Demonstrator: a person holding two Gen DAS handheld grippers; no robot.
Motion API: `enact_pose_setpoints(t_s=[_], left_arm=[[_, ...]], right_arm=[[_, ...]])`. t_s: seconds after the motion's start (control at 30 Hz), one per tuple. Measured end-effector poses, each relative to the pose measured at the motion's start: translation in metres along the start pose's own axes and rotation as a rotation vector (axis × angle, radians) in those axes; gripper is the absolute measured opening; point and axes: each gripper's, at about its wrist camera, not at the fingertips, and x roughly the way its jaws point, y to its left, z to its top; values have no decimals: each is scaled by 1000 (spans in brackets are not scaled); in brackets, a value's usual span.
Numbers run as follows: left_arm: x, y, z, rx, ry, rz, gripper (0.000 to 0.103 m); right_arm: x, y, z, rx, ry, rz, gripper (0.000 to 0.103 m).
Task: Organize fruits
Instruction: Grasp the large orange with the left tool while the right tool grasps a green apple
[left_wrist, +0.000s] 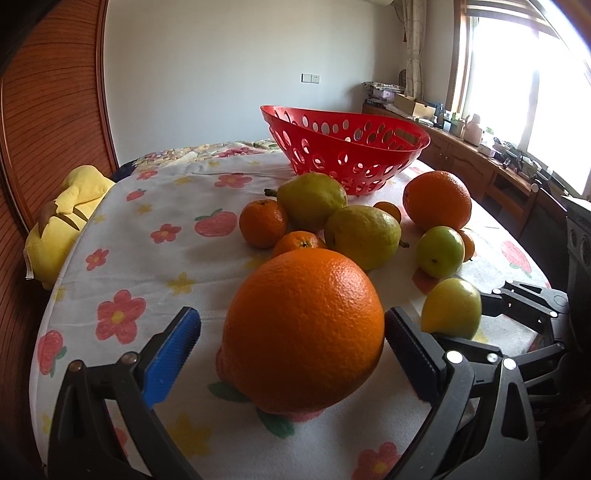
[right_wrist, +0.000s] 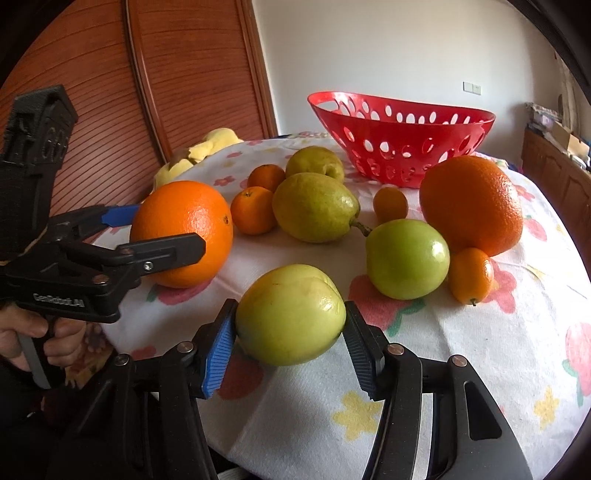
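From the left wrist, the left gripper (left_wrist: 291, 332) straddled a large orange (left_wrist: 303, 338) near the table's (left_wrist: 147, 258) front edge; only its black pad touched the peel, the blue one stood clear, so nothing was clamped. From the right wrist, the right gripper (right_wrist: 290, 345) pinched a pale green apple (right_wrist: 290, 314). The red basket (right_wrist: 402, 136) waited at the far edge. Judged risk: the smooth apple squirting out, or the nudged orange rolling off.
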Motion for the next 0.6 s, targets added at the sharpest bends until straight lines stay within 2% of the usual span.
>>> enact_pose_setpoints(t_s=[0.43, 0.47, 0.53, 0.6], left_arm=[[11, 0, -1, -3, 25, -13, 99], [11, 0, -1, -6, 25, -18, 97], [10, 2, -1, -18, 23, -52, 85], [10, 2, -1, -23, 29, -56, 85]], right_arm=[[-2, 0, -4, -1, 1, -12, 58], [-2, 0, -5, -1, 0, -13, 58], [-2, -1, -5, 2, -1, -11, 58], [-2, -1, -5, 3, -2, -11, 58]])
